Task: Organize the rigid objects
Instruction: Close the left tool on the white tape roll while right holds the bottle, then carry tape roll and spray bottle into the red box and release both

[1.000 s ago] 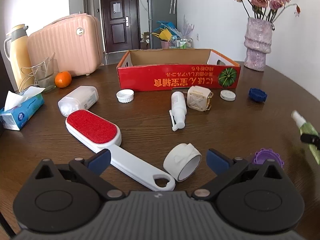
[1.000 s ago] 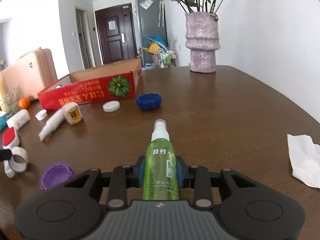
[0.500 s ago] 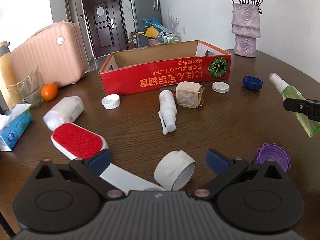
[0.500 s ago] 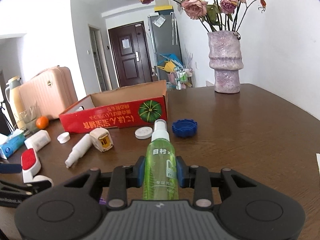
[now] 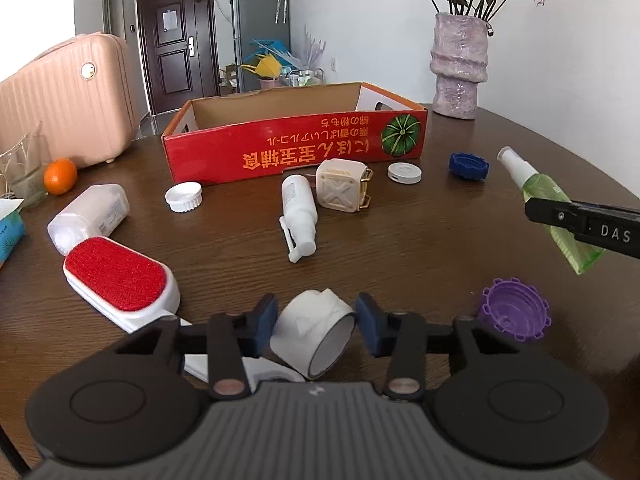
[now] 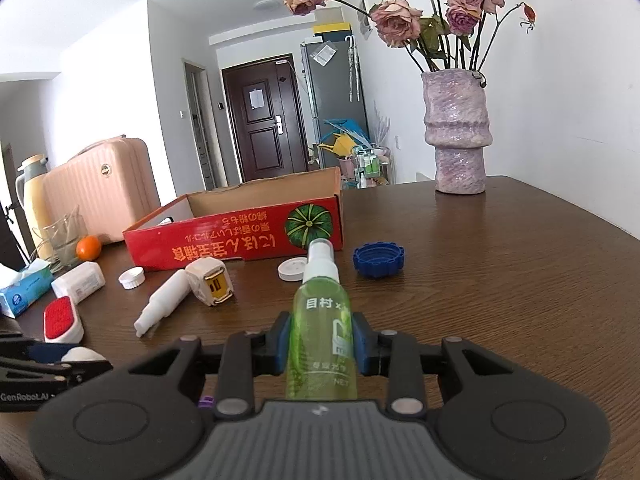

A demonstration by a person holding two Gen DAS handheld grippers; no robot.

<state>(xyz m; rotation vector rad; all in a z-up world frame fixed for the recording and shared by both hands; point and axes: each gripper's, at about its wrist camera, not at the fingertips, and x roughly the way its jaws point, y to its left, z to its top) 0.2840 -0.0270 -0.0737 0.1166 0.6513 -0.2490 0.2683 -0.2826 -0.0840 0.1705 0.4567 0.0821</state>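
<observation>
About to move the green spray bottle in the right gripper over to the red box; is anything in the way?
Nothing tall. Between the green spray bottle in the right gripper and the red box, only a flat white lid lies on the table, and the box's front wall must be cleared.

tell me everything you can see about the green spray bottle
The green spray bottle is slim, translucent green plastic with a white printed label and a clear cap over its white nozzle. The right gripper is shut on its body, both blue pads pressing its sides. It is held off the wooden table, nozzle pointing away from the gripper toward the red cardboard box. Nothing else touches it.
</observation>
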